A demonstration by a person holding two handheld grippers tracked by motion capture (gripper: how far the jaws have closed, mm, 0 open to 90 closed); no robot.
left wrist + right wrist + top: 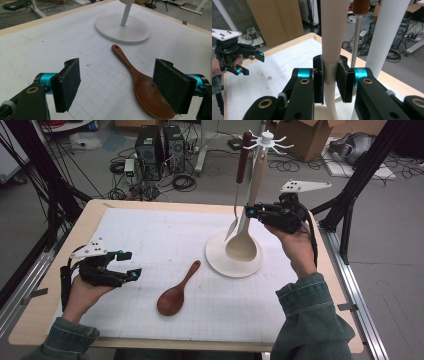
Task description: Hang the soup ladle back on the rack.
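Gripping the pale wooden spoon by its handle, the right gripper held it upright beside the rack post, judged ready for hanging; the hook above was cut off. Left gripper, jaws wide and empty, hovered over the dark spoon lying flat, partly hidden behind one pad. Beyond: rack base, a hung fork.

The pale wooden spoon stood nearly upright, its long flat handle pinched between the pads of the right claw. Its broad round bowl hung low over the white round base of the utensil stand, close beside the stand's post.
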